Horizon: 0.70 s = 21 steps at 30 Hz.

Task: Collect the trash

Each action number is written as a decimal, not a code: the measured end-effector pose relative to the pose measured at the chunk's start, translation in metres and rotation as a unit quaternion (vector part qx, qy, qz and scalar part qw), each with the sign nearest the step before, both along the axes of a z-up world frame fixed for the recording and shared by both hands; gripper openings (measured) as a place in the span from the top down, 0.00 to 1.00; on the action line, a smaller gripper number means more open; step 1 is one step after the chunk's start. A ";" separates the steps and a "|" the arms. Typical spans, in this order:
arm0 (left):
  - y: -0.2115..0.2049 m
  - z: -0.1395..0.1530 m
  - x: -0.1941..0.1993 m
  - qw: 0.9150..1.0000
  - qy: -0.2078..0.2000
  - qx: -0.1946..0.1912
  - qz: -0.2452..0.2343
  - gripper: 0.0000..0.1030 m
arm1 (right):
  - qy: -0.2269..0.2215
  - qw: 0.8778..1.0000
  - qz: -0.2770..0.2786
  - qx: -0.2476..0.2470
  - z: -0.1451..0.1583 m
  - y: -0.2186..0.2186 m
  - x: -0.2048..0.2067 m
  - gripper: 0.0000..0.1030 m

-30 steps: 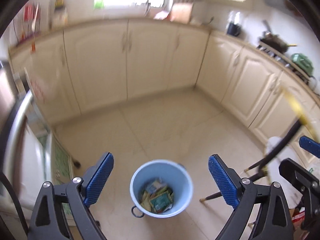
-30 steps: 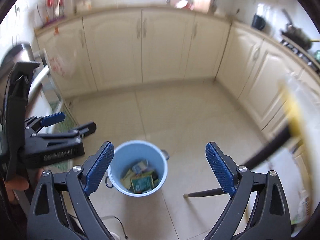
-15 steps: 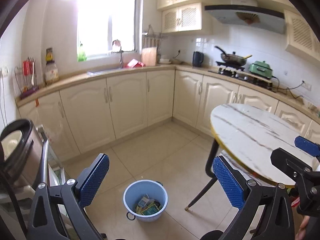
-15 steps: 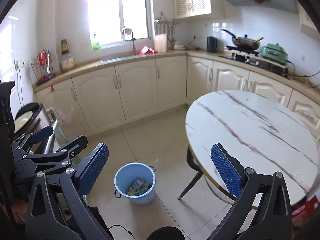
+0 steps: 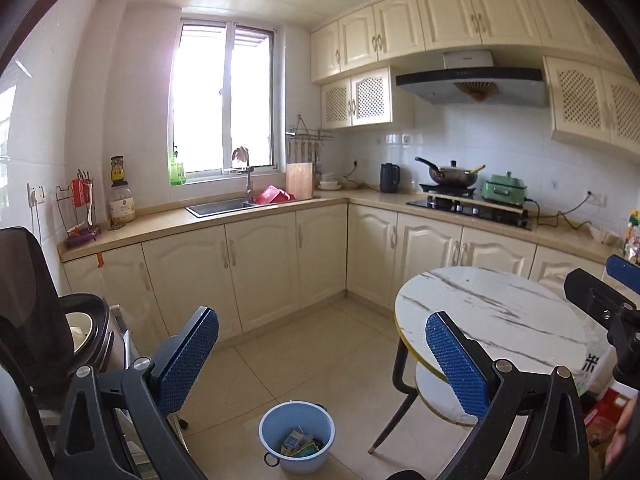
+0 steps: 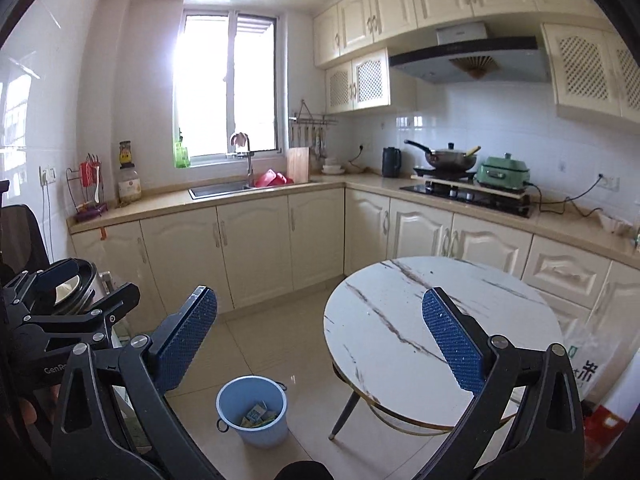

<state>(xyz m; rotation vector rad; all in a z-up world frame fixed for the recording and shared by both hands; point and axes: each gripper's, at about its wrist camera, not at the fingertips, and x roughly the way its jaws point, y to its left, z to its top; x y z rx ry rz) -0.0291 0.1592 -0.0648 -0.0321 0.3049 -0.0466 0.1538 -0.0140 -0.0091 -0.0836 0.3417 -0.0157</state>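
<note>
Left gripper (image 5: 322, 354): jaws are standing wide apart, nothing between them. Right gripper (image 6: 319, 338): jaws are likewise standing wide apart and gripping nothing. The blue bin (image 5: 297, 436) is sitting on the floor at the lower centre of the left wrist view, below the gap between the jaws; in the right wrist view it (image 6: 252, 410) is lying lower left of centre. Trash (image 5: 301, 445) is resting inside it. The round marble tabletop (image 6: 400, 320) is standing to the right.
</note>
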 end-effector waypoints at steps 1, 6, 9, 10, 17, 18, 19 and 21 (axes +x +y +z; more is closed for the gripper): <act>0.003 0.005 -0.015 1.000 -0.008 -0.004 0.000 0.01 | -0.007 1.000 0.002 -0.002 0.007 0.002 -0.006 0.00; 0.019 0.016 -0.075 0.999 -0.032 -0.011 -0.001 0.01 | -0.040 0.999 0.007 -0.019 0.032 0.019 -0.031 0.00; 0.022 0.009 -0.095 0.999 -0.046 -0.007 0.007 0.01 | -0.050 0.998 0.002 -0.024 0.041 0.026 -0.041 0.00; 0.022 0.007 -0.100 0.999 -0.050 -0.006 0.010 0.01 | -0.053 0.998 0.001 -0.025 0.043 0.027 -0.045 0.00; 0.011 -0.006 -0.120 0.997 -0.071 -0.006 0.014 0.01 | -0.069 0.997 -0.017 -0.033 0.057 0.035 -0.060 0.00; 0.008 -0.009 -0.116 0.997 -0.073 -0.006 0.013 0.01 | -0.071 0.997 -0.019 -0.033 0.059 0.034 -0.062 0.00; 0.007 -0.009 -0.120 0.997 -0.074 -0.007 0.011 0.01 | -0.072 0.997 -0.022 -0.034 0.060 0.035 -0.064 0.00; 0.004 -0.011 -0.123 0.997 -0.076 -0.007 0.009 0.01 | -0.075 0.996 -0.023 -0.033 0.061 0.033 -0.067 0.00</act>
